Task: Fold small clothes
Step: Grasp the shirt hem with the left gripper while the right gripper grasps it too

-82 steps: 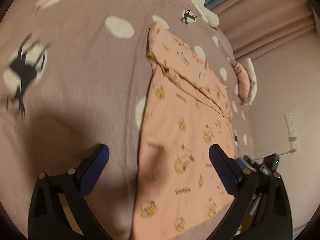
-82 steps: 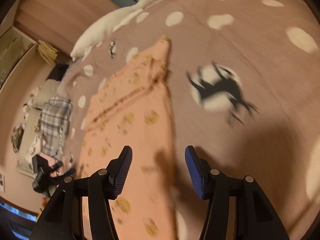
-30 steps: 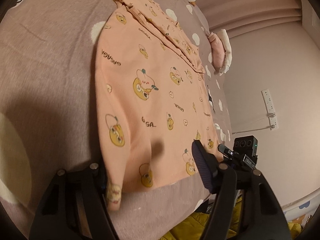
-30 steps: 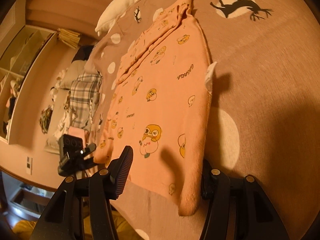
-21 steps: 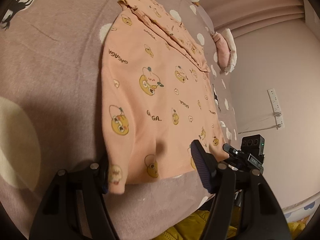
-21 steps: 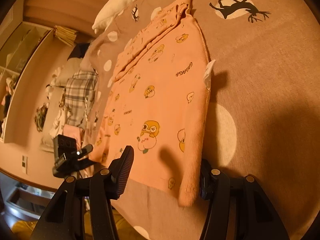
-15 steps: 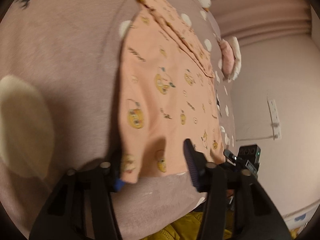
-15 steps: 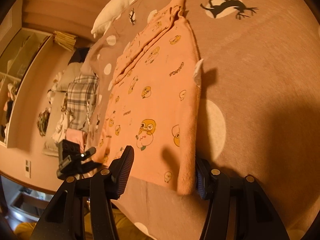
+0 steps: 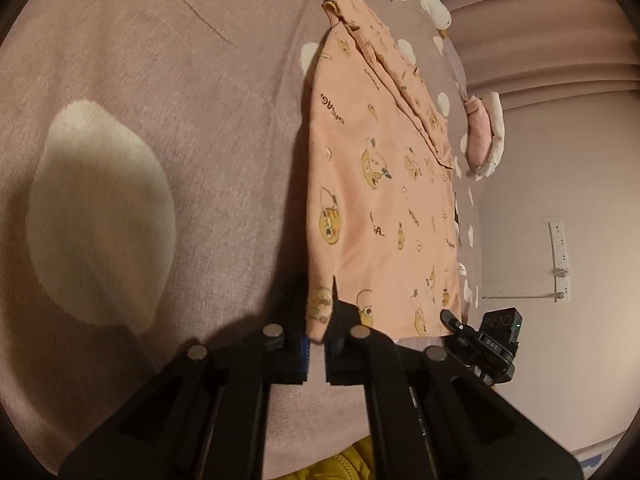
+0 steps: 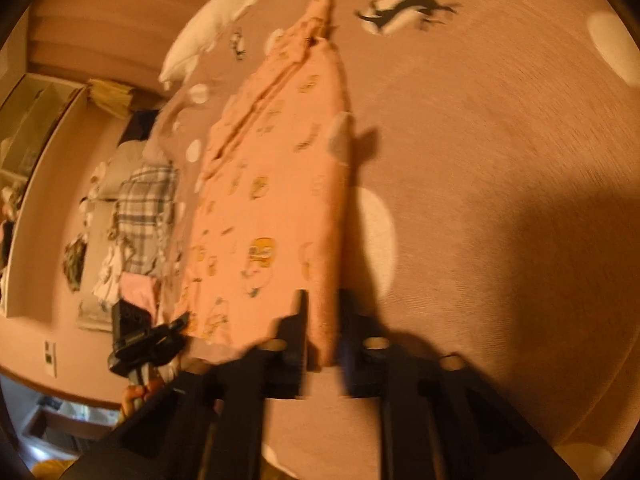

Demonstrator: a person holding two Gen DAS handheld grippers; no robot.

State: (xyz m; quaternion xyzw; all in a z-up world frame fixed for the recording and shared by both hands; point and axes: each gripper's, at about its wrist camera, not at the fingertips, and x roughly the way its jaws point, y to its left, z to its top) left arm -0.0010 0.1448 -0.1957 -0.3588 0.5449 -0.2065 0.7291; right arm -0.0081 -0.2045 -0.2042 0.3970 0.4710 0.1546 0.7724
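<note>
A small peach garment (image 9: pixel 380 184) printed with yellow cartoon figures lies flat on the mauve spotted bedspread (image 9: pixel 160 120). My left gripper (image 9: pixel 318 320) is shut on its near left hem corner. In the right wrist view the same garment (image 10: pixel 280 184) stretches away from me, and my right gripper (image 10: pixel 322 328) is shut on its near right hem corner. Each gripper shows at the edge of the other's view, the right one (image 9: pixel 486 340) and the left one (image 10: pixel 140 340).
A white plush goose (image 10: pixel 216 28) lies at the far end of the bed. A pink and white item (image 9: pixel 482 132) sits at the bed's right edge. A plaid cloth and piled clothes (image 10: pixel 140 208) lie beside the bed. A wall socket strip (image 9: pixel 560 252) is on the right.
Both grippers have closed from open onto the garment's near hem corners. The hem corners now bunch between the jaws.
</note>
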